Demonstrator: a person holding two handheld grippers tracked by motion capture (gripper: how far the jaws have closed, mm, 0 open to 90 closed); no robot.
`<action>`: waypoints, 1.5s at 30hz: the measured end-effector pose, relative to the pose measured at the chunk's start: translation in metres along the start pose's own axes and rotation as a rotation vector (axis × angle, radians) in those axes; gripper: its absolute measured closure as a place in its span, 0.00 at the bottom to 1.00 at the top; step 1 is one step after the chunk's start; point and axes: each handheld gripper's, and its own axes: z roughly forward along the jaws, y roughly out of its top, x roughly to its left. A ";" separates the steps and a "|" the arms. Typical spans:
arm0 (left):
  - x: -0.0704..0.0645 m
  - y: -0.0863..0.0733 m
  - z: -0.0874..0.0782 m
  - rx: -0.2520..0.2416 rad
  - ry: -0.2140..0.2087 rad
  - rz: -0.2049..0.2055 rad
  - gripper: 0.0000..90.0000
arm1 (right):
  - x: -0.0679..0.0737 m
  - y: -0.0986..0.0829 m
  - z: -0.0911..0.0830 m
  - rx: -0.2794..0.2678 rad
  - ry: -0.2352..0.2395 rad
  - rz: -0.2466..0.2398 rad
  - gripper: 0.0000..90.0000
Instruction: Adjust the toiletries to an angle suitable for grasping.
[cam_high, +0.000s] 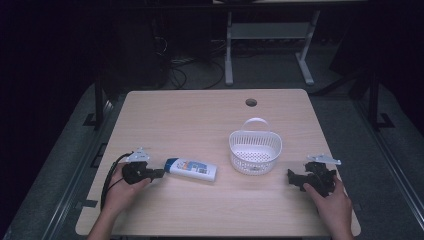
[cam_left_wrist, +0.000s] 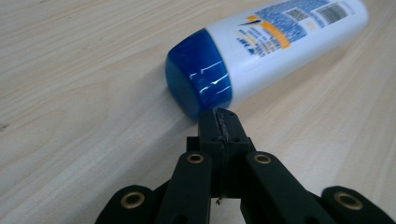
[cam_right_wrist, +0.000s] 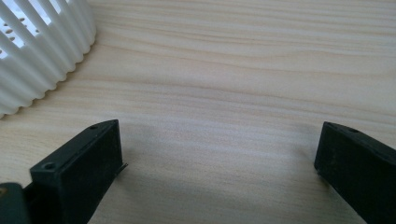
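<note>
- My left gripper (cam_high: 159, 173) rests on the table (cam_high: 200, 120), its jaws pressed together and pinching nothing, the tips right at the blue cap of the bottle (cam_high: 191, 169).
- From the left gripper (cam_left_wrist: 219, 122) view, the bottle (cam_left_wrist: 266, 51) lies on its side just ahead of the closed tips, cap nearest, body running away up and to the right; whether tip and cap touch I cannot tell.
- My right gripper (cam_high: 290, 176) sits low over the wood with its jaws spread wide and nothing between them.
- In the right gripper (cam_right_wrist: 219, 163) view, the basket (cam_right_wrist: 42, 51) stands ahead and to the left of the jaws, near but apart.
- The white basket (cam_high: 255, 161) is upright, handle up, and looks empty, standing between my two tools, beyond the bottle's far end as seen from the left one.
- My reading: the job is putting the bottle in the basket, and it has barely begun. Nothing is gripped or lifted.
- Left to do: open the left jaws, take the bottle, carry it over and lower it in.
</note>
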 end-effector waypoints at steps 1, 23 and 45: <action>-0.003 0.002 -0.002 -0.008 -0.006 0.000 1.00 | 0.000 0.000 0.000 0.000 0.000 0.000 0.00; -0.032 0.064 0.020 -0.060 -0.114 0.081 1.00 | 0.000 0.000 0.000 0.000 0.000 0.000 0.00; -0.047 0.104 0.061 -0.046 -0.169 0.131 1.00 | 0.000 0.000 0.000 0.000 0.000 -0.001 0.00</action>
